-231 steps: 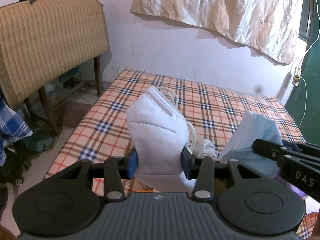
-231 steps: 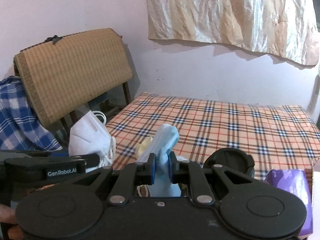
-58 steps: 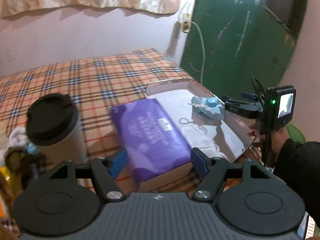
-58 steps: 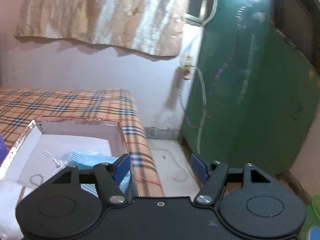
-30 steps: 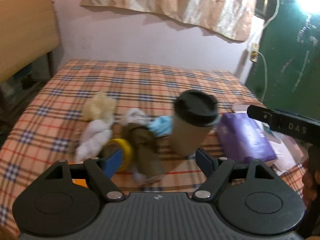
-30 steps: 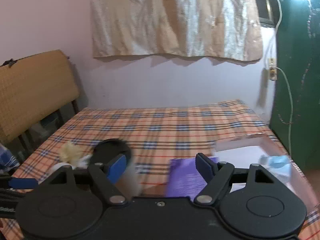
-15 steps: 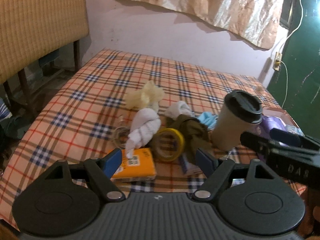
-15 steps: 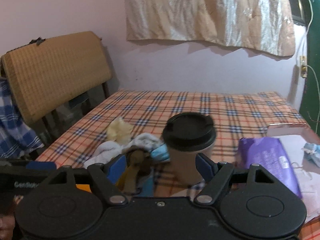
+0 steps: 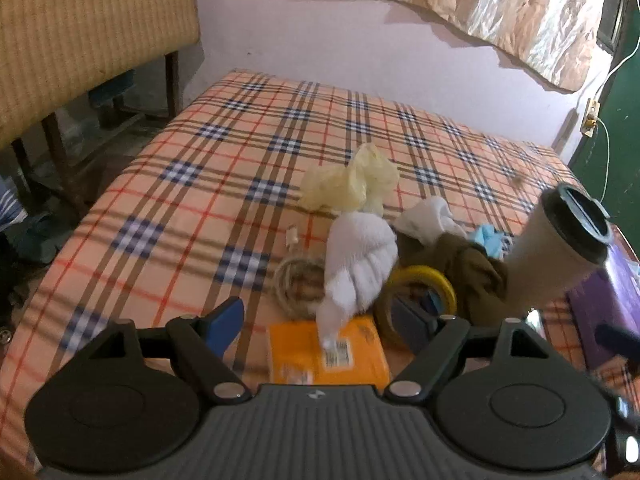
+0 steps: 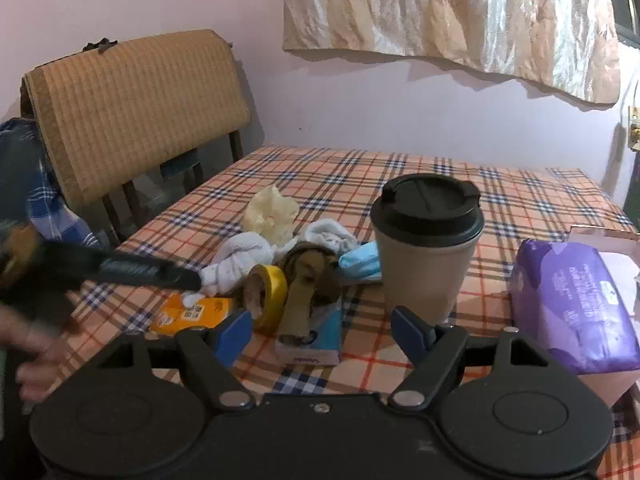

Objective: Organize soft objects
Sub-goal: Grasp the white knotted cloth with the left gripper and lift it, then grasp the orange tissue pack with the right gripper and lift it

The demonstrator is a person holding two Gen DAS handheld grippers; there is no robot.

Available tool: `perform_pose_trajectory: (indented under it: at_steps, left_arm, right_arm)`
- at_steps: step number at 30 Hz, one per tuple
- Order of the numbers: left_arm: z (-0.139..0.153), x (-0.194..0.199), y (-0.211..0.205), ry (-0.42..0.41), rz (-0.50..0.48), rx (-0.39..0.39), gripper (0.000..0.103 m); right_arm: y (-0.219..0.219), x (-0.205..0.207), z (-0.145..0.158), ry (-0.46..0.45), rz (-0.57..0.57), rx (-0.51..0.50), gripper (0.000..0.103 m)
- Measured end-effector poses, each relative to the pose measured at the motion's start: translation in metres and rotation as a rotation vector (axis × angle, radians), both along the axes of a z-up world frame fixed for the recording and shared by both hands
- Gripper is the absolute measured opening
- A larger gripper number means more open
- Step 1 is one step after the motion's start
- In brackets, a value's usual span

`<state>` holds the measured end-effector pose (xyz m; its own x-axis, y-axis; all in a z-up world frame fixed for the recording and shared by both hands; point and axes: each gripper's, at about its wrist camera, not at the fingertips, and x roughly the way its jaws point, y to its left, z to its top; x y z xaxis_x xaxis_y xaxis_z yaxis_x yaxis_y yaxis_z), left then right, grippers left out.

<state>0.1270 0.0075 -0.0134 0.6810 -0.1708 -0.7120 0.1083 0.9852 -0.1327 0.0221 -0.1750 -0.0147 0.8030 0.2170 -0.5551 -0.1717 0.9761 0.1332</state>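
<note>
You had both the left gripper (image 9: 320, 322) and right gripper (image 10: 322, 330) wide open and empty, hovering near the white sock (image 9: 358, 260) pile on the bed (image 9: 224, 168).

right gripper (image 10: 322, 330): fingers apart, empty | ahead: olive sock (image 10: 310, 280), lidded cup (image 10: 428, 248)

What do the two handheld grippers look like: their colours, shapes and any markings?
Both look alike. The left gripper has a dark grey ribbed body with a small white logo, two round black discs, black linkage arms with silver rivets, and blue pads on its fingers. The right gripper has a smooth black body with the same discs, rivets and blue pads.
</note>
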Motion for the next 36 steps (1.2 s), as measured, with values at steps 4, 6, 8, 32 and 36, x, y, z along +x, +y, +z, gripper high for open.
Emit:
perform_pose_trajectory:
  at_steps: [4,6,8,32,36]
  left_arm:
    - [-0.004,0.028,-0.007,0.022,-0.034,-0.015,0.084]
    - [-0.009,0.042,-0.013,0.043,-0.046,0.001,0.084]
    - [-0.016,0.053,-0.016,0.07,-0.06,-0.004,0.084]
    - [0.012,0.007,0.053,-0.04,0.045,-0.036,0.044]
    - [0.014,-0.009,0.072,-0.048,0.105,-0.006,0.044]
  right_arm:
    - [0.005,0.0,-0.003,-0.005,0.019,-0.015,0.09]
    - [0.008,0.001,-0.004,-0.004,0.031,-0.021,0.09]
    - [0.011,0.003,-0.006,0.001,0.041,-0.023,0.09]
    - [0.075,0.047,-0.035,0.081,0.253,0.022,0.089]
    - [0.095,0.058,-0.044,0.135,0.262,0.051,0.091]
